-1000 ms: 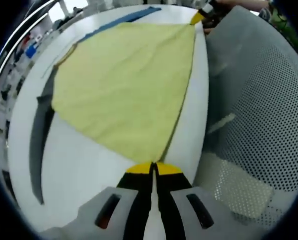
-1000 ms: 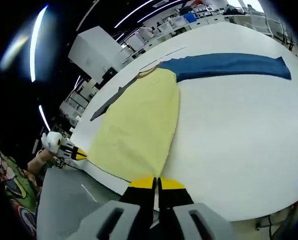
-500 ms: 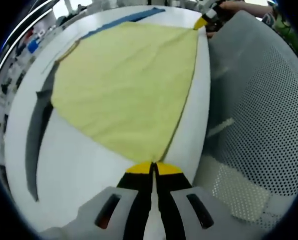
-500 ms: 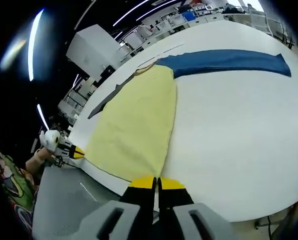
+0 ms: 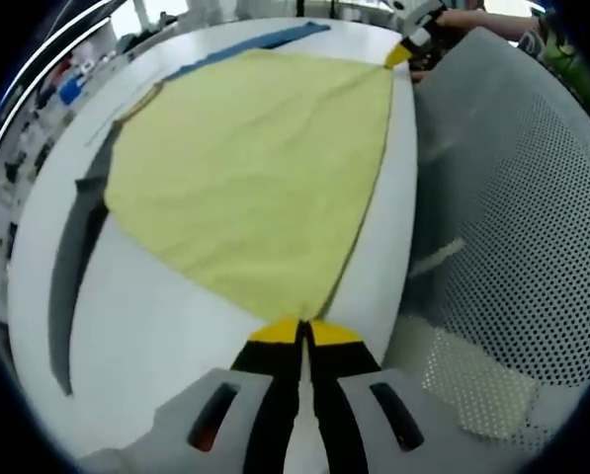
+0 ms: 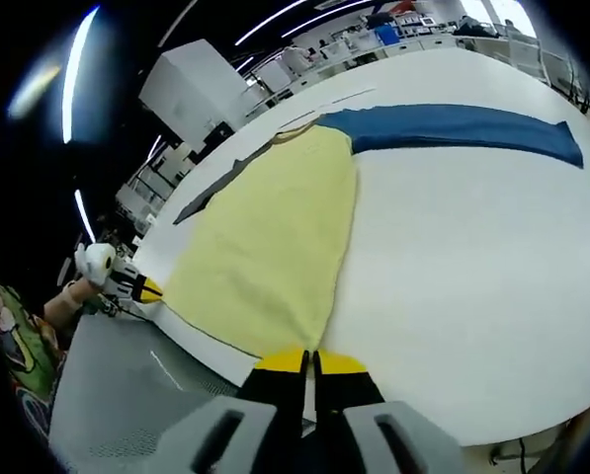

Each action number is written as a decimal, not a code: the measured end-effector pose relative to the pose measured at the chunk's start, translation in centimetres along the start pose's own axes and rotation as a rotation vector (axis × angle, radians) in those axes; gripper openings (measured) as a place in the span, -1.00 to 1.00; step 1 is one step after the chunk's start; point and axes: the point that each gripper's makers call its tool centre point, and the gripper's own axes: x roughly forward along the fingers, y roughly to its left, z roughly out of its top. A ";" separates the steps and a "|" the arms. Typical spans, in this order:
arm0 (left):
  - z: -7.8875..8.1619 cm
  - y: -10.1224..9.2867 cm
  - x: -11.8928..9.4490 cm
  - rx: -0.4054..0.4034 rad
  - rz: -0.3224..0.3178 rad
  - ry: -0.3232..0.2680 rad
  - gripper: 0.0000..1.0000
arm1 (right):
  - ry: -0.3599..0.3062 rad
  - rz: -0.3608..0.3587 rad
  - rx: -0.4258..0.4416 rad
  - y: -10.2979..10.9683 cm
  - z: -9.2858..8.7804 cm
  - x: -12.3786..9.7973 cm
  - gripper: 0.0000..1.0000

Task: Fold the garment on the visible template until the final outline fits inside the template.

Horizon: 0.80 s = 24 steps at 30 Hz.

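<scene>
Two grippers pinch the yellow garment (image 5: 245, 178) at neighbouring corners along the table's near edge. My left gripper (image 5: 302, 334) has its jaws pressed together on one corner, and my right gripper (image 6: 310, 360) is clamped the same way on the other. I see the cloth spread flat on the white table (image 6: 472, 267), stretched between them. Beyond it lies a blue strip (image 6: 453, 128), with a dark grey strip (image 5: 72, 257) along the garment's left side. A perforated grey chair (image 5: 512, 227) stands just beside the table.
</scene>
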 end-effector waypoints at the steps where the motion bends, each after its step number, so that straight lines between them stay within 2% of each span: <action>1: 0.0 0.0 -0.1 -0.002 0.001 -0.016 -0.99 | -0.017 0.011 -0.020 0.3 0.2 -0.2 -1.00; 5: -0.2 0.4 -0.7 -0.010 0.031 -0.039 -0.82 | -0.075 0.018 -0.037 0.3 1.3 -1.0 -0.77; 8: -0.4 1.4 -1.3 -0.017 0.084 -0.053 -0.51 | -0.122 0.009 -0.051 0.2 2.2 -1.5 -0.55; 9: -0.3 1.9 -1.6 -0.033 0.107 -0.068 -0.40 | -0.140 0.006 -0.065 0.1 2.5 -1.7 -0.47; 11: -0.3 2.3 -2.0 -0.066 0.112 -0.096 -0.34 | -0.156 -0.012 -0.064 -0.2 2.9 -2.0 -0.34; 12: -0.1 2.5 -2.2 -0.094 0.120 -0.117 -0.30 | -0.179 -0.020 -0.083 -0.4 3.3 -2.1 -0.17; 14: 0.9 3.5 -2.8 -0.158 0.149 -0.210 -0.08 | -0.208 -0.041 -0.087 -0.8 3.8 -2.3 0.14; 15: 1.1 3.8 -3.0 -0.197 0.151 -0.238 0.10 | -0.218 -0.053 -0.091 -1.0 4.1 -2.3 0.34; 18: 3.2 5.4 -4.7 -0.361 0.157 -0.416 0.36 | -0.239 -0.078 -0.111 -1.4 4.5 -2.5 0.72; 20: 4.2 6.6 -5.9 -0.423 0.189 -0.500 0.59 | -0.248 -0.086 -0.117 -1.5 4.8 -2.6 0.88; 21: 5.1 7.4 -6.8 -0.442 0.210 -0.564 0.69 | -0.261 -0.091 -0.118 -1.6 5.0 -2.7 0.97; 22: 5.4 7.9 -7.4 -0.461 0.218 -0.593 0.78 | -0.267 -0.096 -0.118 -1.7 5.1 -2.9 0.99; 23: 6.0 8.5 -8.2 -0.483 0.229 -0.650 0.86 | -0.270 -0.099 -0.118 -1.8 5.3 -3.1 0.99; 24: 6.1 8.9 -8.6 -0.520 0.227 -0.675 0.89 | -0.270 -0.103 -0.119 -1.9 5.3 -3.1 0.99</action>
